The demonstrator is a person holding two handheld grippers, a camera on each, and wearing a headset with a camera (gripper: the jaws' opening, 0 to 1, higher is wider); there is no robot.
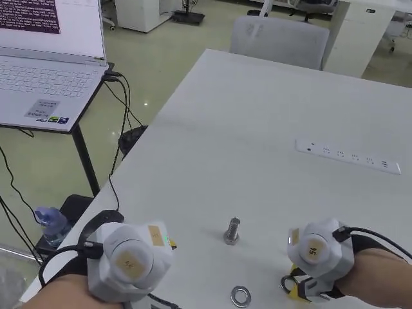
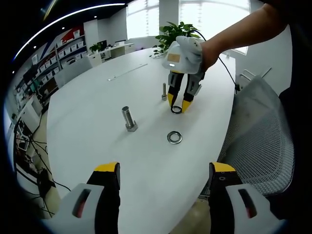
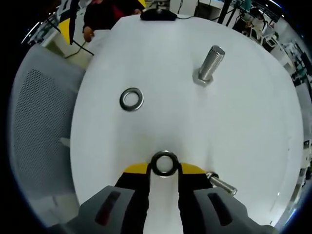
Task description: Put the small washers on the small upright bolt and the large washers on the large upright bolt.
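Here, in the head view, both forearms reach in from the bottom edge over the white worktop [image 1: 270, 109]. The right gripper [image 2: 179, 103], at the upper centre of the left gripper view, points steeply down, its jaws pinching a washer [image 2: 176, 109] on edge close to the worktop. The small upright bolt [image 2: 164, 91] stands just behind it. The left gripper [image 2: 165, 168] rises from the bottom of that frame, jaws spread wide with nothing between them. The large upright bolt [image 2: 128, 118] stands centre-left, and a second washer [image 2: 174, 137] lies flat near it.
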